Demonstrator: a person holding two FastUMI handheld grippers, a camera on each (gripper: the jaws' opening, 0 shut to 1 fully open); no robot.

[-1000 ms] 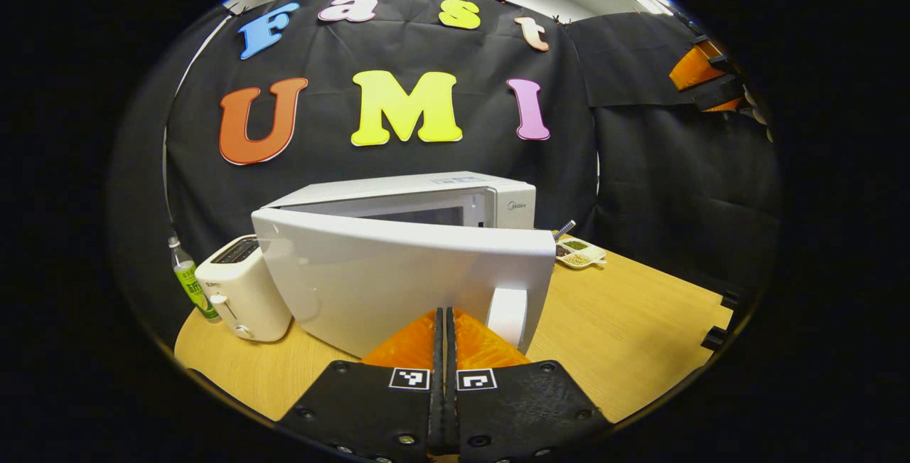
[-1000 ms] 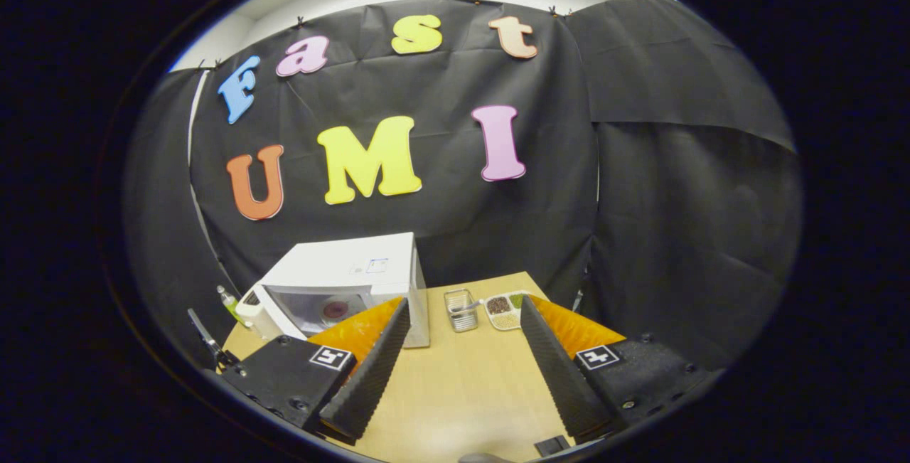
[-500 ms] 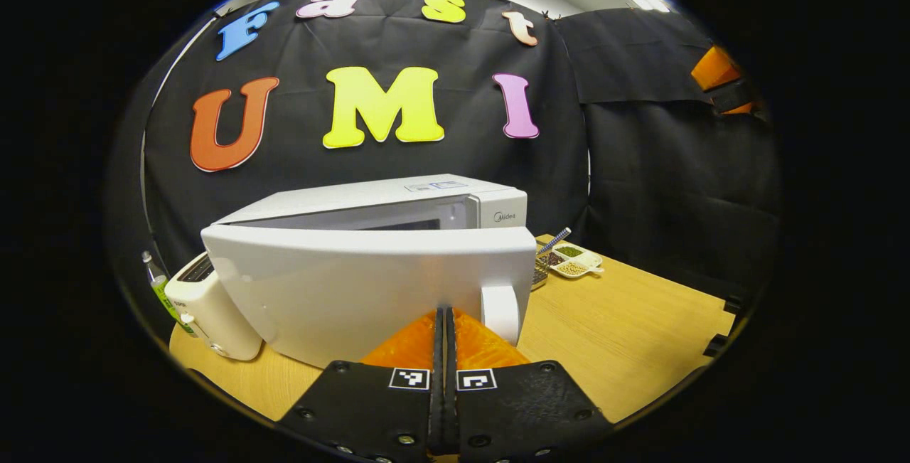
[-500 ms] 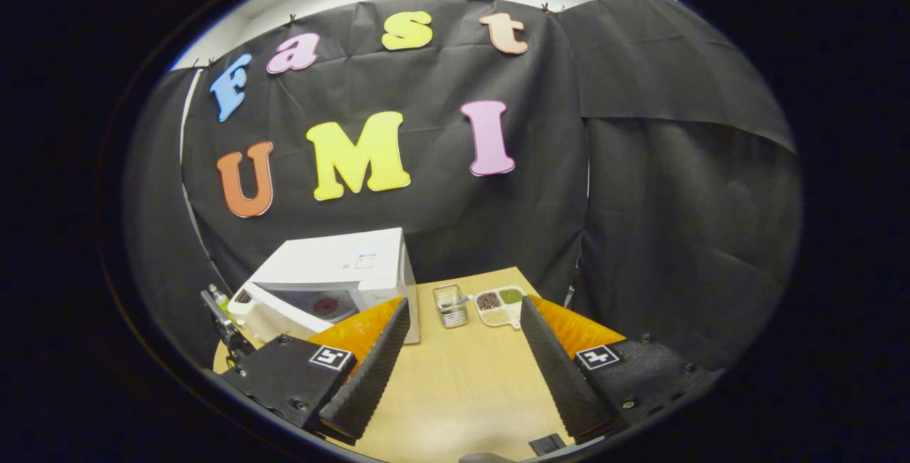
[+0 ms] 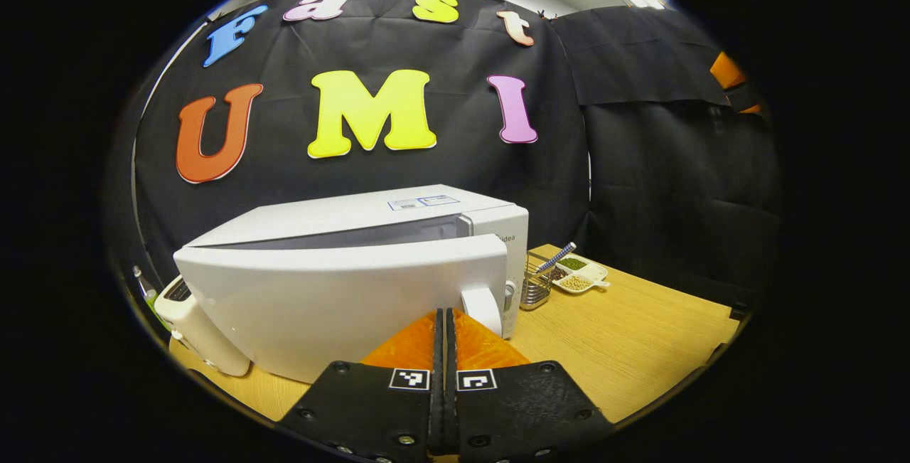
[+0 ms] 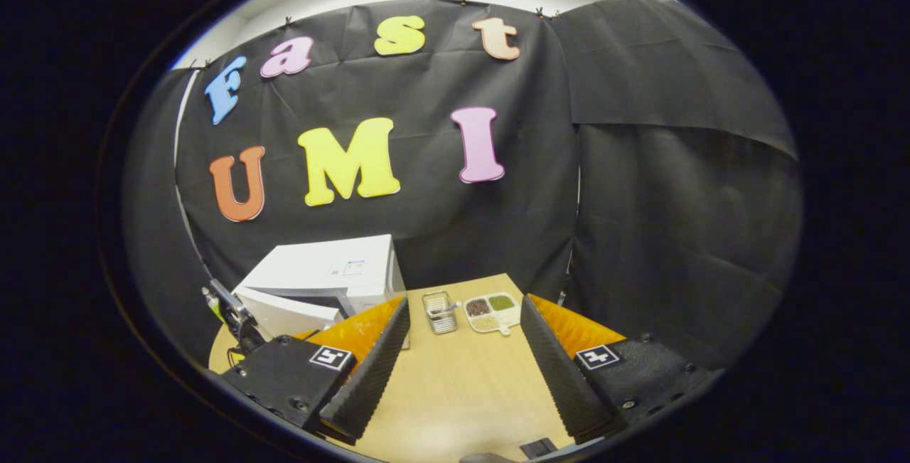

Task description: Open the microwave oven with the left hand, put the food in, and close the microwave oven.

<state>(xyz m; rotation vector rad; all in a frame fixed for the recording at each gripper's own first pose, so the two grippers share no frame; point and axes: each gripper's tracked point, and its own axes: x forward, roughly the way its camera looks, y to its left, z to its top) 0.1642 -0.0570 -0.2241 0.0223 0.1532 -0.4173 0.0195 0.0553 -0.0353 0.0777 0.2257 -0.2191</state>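
The white microwave (image 5: 370,210) stands on the wooden table, its door (image 5: 320,299) hinged at the left and ajar by a narrow gap at the handle (image 5: 483,306) side. My left gripper (image 5: 445,315) is shut with nothing between its fingers, and its tips sit at the door's outer face just left of the handle. In the right gripper view the microwave (image 6: 327,271) is at the lower left, with its door (image 6: 284,312) almost against the body. My right gripper (image 6: 465,304) hangs open and empty above the table. The door hides the inside, so no food is in sight.
A white toaster (image 5: 195,328) and a green bottle (image 5: 146,294) stand left of the microwave. Right of it are a wire basket (image 5: 533,285) holding a striped stick and a white divided dish (image 5: 579,272) of beans. Bare table (image 5: 625,335) stretches to the right.
The microwave door has swung from well open to nearly closed, with my shut left gripper following it in. The reddish plate seen inside earlier is now hidden. The right gripper stayed open.
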